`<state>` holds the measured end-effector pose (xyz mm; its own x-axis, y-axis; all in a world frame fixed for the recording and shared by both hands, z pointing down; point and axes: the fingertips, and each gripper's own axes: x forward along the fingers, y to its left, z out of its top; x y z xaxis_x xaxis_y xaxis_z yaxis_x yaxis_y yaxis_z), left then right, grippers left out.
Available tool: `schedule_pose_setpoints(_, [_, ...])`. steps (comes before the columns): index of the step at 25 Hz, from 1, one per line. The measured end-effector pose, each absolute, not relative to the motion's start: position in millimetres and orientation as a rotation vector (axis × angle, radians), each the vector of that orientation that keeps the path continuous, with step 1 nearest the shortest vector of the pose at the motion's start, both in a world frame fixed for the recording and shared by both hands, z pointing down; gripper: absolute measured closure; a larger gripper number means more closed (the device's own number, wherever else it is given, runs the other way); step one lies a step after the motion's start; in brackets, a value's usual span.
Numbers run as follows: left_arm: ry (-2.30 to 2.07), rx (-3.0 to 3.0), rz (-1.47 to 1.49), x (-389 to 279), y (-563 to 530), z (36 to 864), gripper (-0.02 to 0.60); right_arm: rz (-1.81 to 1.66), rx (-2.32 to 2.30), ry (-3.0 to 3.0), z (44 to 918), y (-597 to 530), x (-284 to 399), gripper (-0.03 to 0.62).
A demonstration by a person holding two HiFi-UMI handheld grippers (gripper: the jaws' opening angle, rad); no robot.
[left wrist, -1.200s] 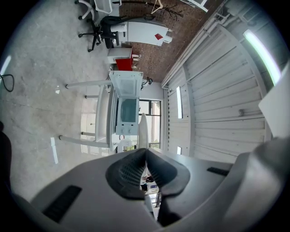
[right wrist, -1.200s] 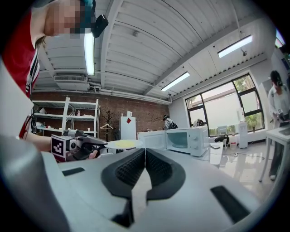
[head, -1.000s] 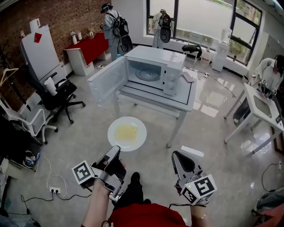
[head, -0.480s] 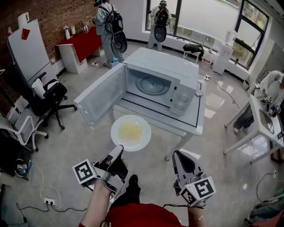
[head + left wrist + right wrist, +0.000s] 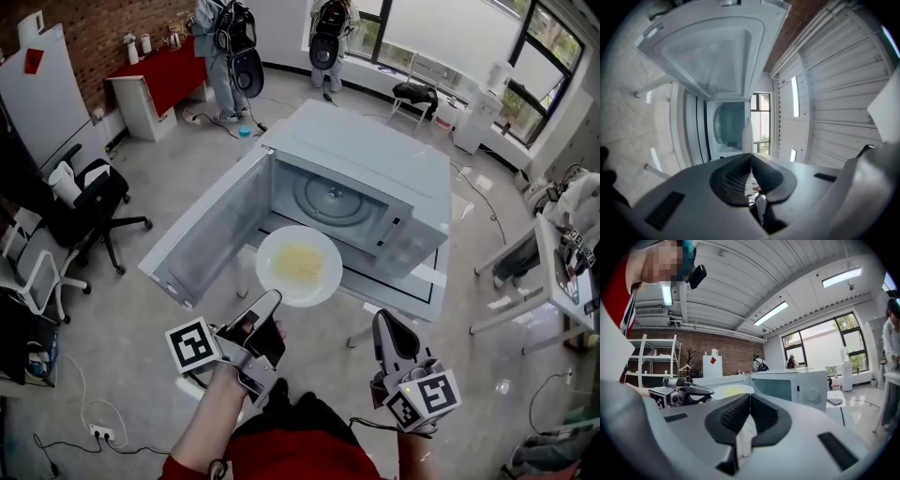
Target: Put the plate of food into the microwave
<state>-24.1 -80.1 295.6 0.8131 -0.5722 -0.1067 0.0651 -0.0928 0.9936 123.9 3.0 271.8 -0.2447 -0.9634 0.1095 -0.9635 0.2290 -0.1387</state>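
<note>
Two tools: left tool (image 5: 272, 300) clamped on the plate (image 5: 298, 265) before the open microwave (image 5: 375, 169), right tool (image 5: 383, 321) closed, empty.

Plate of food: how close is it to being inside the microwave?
Done: the microwave door stands open. In hand: the left gripper grips the plate by its rim, in front of the opening. Left: set it on the turntable and let go.
</note>
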Motion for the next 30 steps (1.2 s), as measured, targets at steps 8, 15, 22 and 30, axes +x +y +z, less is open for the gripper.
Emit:
schedule_pose_setpoints(8, [-0.437, 1.549, -0.540, 2, -129, 316, 0.565, 0.280, 1.855, -2.429, 278, -40, 136, 0.579])
schedule_pose_setpoints(15, [-0.443, 1.541, -0.556, 37, -187, 348, 0.565, 0.295, 1.812, -2.391, 307, -82, 144, 0.579])
schedule_pose_setpoints(22, [-0.454, 1.560, -0.585, 71, -243, 377, 0.565, 0.270, 1.781, -2.377, 330, -123, 152, 0.579])
schedule_pose_setpoints(30, [-0.471, 1.605, -0.580, 99, -293, 396, 0.565, 0.233, 1.762, -2.374, 362, -189, 155, 0.579])
